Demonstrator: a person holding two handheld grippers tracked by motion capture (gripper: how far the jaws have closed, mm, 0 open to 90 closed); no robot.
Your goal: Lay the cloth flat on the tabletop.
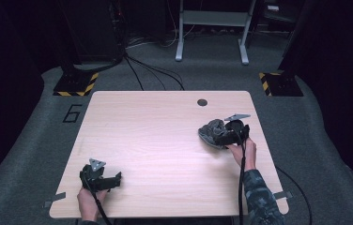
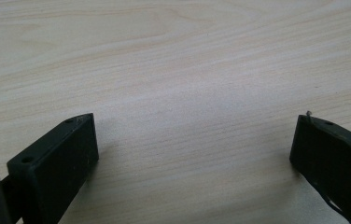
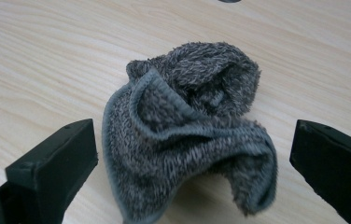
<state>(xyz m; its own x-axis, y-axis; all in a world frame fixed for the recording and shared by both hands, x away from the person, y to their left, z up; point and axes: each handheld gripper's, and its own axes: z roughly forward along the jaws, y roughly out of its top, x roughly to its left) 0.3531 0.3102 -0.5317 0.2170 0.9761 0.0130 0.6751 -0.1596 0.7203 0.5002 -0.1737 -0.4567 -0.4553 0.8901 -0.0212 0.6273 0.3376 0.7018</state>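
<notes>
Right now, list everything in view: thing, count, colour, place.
crumpled grey terry cloth: one, grey, on the table's right side, between the right tool's open jaws.
light wooden table: one, pale wood, centre of the high view.
round dark grommet hole: one, dark, far edge of the table, right of centre.
yellow-and-black striped stand feet: two, on the grey carpet beyond the table's far corners.
grey metal frame legs: one frame, grey, on the floor farther back.
left tool: one, black, near left of the table, jaws open over bare wood.
right tool: one, black, at the cloth.
</notes>
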